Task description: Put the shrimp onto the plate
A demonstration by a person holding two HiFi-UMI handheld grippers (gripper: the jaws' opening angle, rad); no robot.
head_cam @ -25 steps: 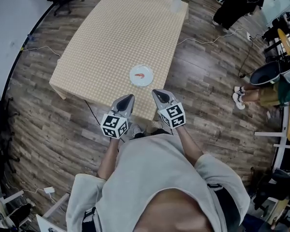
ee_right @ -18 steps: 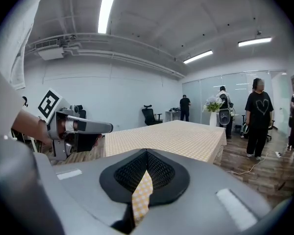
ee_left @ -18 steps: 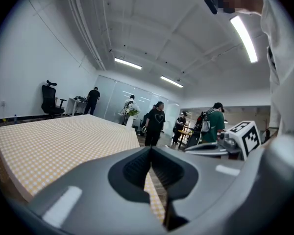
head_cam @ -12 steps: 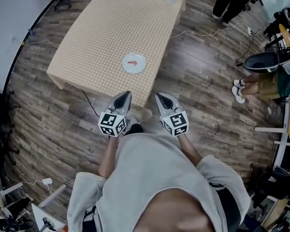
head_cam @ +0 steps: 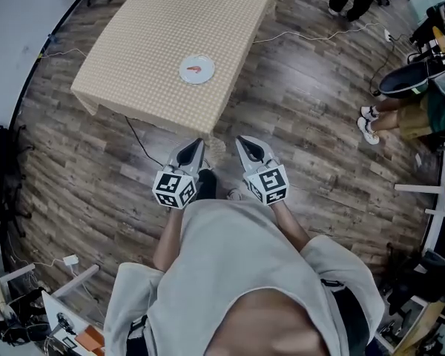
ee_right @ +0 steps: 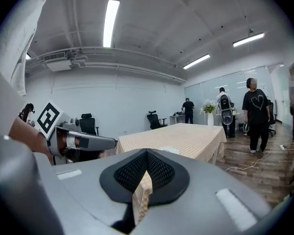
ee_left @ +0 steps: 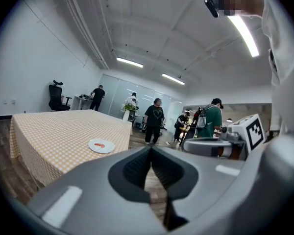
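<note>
The orange shrimp (head_cam: 197,68) lies on a small white plate (head_cam: 187,73) near the front right corner of the checked table (head_cam: 148,43). Both grippers hang over the wooden floor, short of the table's edge and well away from the plate. My left gripper (head_cam: 198,144) is shut with nothing in it, and so is my right gripper (head_cam: 240,139). In the left gripper view the plate (ee_left: 95,148) with the shrimp (ee_left: 100,144) shows far beyond the jaw tips (ee_left: 150,148). In the right gripper view the tips (ee_right: 147,152) point at the table (ee_right: 186,136).
A vase of flowers (ee_left: 126,112) stands at the table's far end. Several people stand beyond it (ee_left: 153,119), and a seated person (head_cam: 400,121) is at the right. A cable (head_cam: 304,30) runs across the floor. An office chair (ee_left: 56,97) stands far left.
The table and plate have drawn farther away in the head view as the person steps back. Both grippers stay shut in front of the body.
</note>
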